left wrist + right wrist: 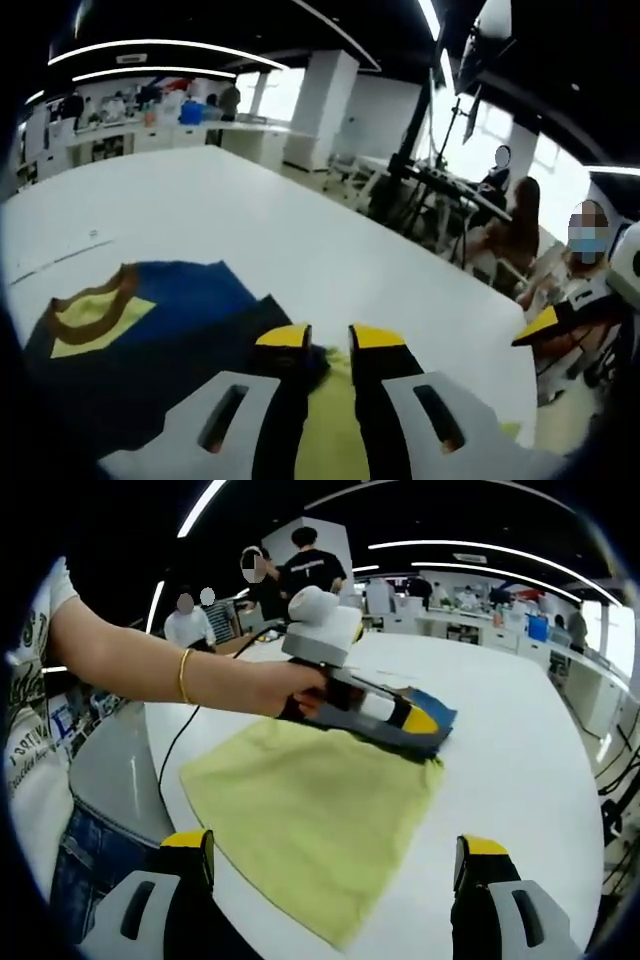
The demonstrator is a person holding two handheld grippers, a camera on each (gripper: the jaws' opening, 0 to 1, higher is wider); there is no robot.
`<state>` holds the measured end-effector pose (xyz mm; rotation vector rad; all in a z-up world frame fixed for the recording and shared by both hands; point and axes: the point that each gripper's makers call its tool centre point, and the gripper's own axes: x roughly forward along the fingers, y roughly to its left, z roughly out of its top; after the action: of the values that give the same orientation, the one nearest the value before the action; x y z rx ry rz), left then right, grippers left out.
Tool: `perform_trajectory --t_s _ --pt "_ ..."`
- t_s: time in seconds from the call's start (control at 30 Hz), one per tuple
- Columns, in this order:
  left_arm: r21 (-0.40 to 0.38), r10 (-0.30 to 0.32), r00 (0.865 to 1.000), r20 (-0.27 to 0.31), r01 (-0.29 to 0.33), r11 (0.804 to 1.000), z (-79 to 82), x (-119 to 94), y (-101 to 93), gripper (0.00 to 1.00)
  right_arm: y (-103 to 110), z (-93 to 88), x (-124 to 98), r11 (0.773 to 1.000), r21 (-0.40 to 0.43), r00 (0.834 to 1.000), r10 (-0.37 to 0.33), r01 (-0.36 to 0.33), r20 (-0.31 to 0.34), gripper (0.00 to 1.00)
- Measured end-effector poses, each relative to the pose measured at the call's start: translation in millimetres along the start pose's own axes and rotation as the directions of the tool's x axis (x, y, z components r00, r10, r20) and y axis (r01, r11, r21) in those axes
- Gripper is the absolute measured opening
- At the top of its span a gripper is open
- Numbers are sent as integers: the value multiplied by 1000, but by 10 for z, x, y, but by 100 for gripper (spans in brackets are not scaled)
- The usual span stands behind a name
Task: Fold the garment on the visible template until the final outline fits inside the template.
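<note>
The garment point(170, 340) lies on the white table point(250, 220). It is dark blue outside with a brown collar point(95, 310), and its yellow-green side point(310, 800) spreads toward my right gripper. My left gripper point(330, 337) has its jaws close together on a blue fold at the garment's edge. A person's hand holds the left gripper point(420, 722) at the garment's far corner. My right gripper point(335, 845) stands wide open over the near edge of the yellow-green cloth, with nothing between its fingers. Its yellow tip point(540, 325) enters the left gripper view at the right.
A black cable point(175, 750) runs over the table edge at the left. Seated people point(515, 230) and a stand with equipment point(440, 180) are beyond the table's far side. Counters point(150, 135) line the back of the room.
</note>
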<state>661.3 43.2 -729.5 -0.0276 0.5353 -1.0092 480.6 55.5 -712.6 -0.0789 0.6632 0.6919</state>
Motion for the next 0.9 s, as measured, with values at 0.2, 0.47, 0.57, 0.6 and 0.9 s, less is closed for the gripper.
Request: perform_trajectory --t_s 0.2,0.47,0.57,0.6,0.9 --pt "36 -9 1000 28 8 999 35 -149 5 39 24 20 27 1000 -16 1000 20 -20 -2 99" --pt "60 -10 998 62 6 998 51 -460 73 68 61 81 64 997 -54 998 58 -58 -11 99" --pt "72 10 998 65 -14 997 28 -557 103 78 73 92 75 995 -70 997 76 -77 -20 99" --pt "79 13 997 70 -18 997 16 -605 106 81 79 93 78 994 -74 996 82 -83 -23 99" --pt "96 6 997 79 -13 995 -98 -914 46 95 115 44 124 983 -127 989 126 -135 -77 99"
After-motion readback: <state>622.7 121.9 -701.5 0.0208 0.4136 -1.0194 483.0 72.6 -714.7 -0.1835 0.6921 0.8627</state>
